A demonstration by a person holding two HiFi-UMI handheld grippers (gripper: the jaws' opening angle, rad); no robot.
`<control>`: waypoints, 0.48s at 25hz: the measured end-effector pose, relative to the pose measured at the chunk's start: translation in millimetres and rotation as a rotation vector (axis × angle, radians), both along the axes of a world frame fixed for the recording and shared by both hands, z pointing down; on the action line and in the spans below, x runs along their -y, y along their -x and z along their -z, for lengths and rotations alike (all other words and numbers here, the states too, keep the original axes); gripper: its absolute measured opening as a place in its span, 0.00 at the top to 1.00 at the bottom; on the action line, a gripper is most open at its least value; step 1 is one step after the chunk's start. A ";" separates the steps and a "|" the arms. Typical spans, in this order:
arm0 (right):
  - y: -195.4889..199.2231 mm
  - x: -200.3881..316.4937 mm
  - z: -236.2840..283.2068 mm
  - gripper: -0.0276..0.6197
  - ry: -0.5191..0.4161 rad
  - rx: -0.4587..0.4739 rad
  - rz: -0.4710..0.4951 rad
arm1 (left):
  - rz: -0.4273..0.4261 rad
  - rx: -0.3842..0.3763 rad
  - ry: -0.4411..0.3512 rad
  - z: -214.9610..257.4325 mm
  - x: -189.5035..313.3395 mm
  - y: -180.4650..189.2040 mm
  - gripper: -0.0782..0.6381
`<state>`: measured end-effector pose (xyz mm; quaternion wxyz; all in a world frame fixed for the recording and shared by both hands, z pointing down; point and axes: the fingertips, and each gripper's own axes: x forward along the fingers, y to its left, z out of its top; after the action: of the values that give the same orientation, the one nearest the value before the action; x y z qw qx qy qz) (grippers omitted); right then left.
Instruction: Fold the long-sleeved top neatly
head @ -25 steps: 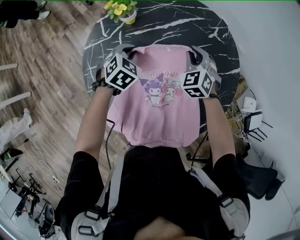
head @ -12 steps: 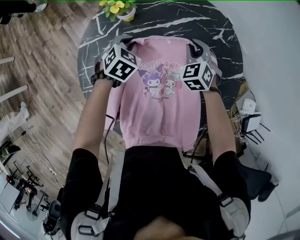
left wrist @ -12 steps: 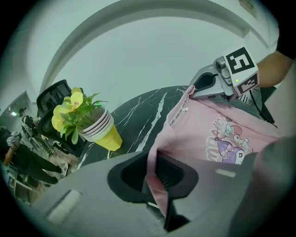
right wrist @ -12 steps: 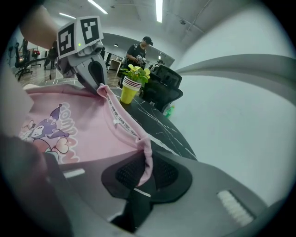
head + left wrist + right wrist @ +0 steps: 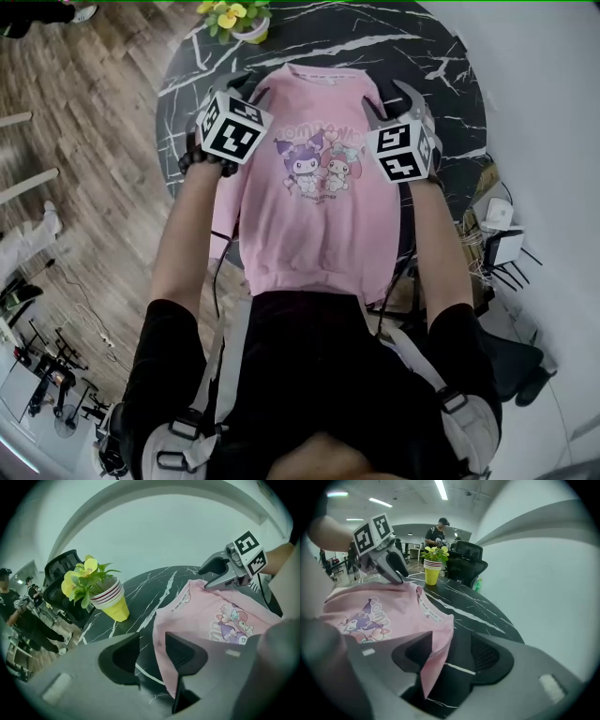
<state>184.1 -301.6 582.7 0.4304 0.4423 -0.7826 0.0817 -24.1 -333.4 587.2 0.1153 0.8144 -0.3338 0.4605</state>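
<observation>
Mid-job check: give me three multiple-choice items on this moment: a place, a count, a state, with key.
1. Where is the flowerpot relative to the pink top? A on its chest; B on the table beyond its collar; C on the floor.
2. How many cartoon figures are printed on it? A one; B two; C four.
3. How do the jaws of the right gripper stand? A apart; B shut on the pot; C shut, empty.
Key: 1 B, marble past the neckline. 2 B, a pair on the chest. 3 A, they have just been opening, the top's shoulder edge loose between them.
</observation>
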 end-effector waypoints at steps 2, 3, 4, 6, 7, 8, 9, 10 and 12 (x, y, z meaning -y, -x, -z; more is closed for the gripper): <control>2.5 -3.9 0.3 0.57 -0.001 0.009 0.007 | 0.012 -0.007 -0.006 3.2 -5.1 2.4 0.64; 4.6 -4.7 2.2 0.57 -0.011 0.010 0.011 | 0.023 -0.012 -0.011 5.8 -8.4 5.6 0.64; 7.9 -5.4 4.9 0.57 -0.022 0.011 0.015 | 0.036 -0.018 -0.013 8.6 -12.8 10.3 0.64; 18.4 -8.3 11.1 0.57 -0.036 0.015 0.029 | 0.064 -0.029 -0.008 11.3 -25.9 23.8 0.64; 25.1 -10.5 14.2 0.57 -0.038 0.018 0.039 | 0.076 -0.031 -0.003 11.1 -34.4 31.9 0.64; 32.5 -12.9 17.3 0.57 -0.040 0.021 0.052 | 0.086 -0.031 0.004 11.0 -43.8 40.5 0.64; 40.6 -15.2 20.6 0.57 -0.042 0.024 0.065 | 0.095 -0.030 0.010 10.8 -53.6 49.4 0.64; 49.3 -17.2 24.1 0.57 -0.045 0.027 0.078 | 0.103 -0.032 0.016 10.5 -63.2 58.6 0.64; 68.3 -21.5 30.7 0.57 -0.050 0.039 0.098 | 0.126 -0.044 0.028 9.2 -81.4 78.2 0.65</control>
<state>115.8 -280.2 552.0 0.4074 0.4127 -0.8132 0.0494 -102.3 -252.0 578.0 0.1627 0.8000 -0.3756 0.4387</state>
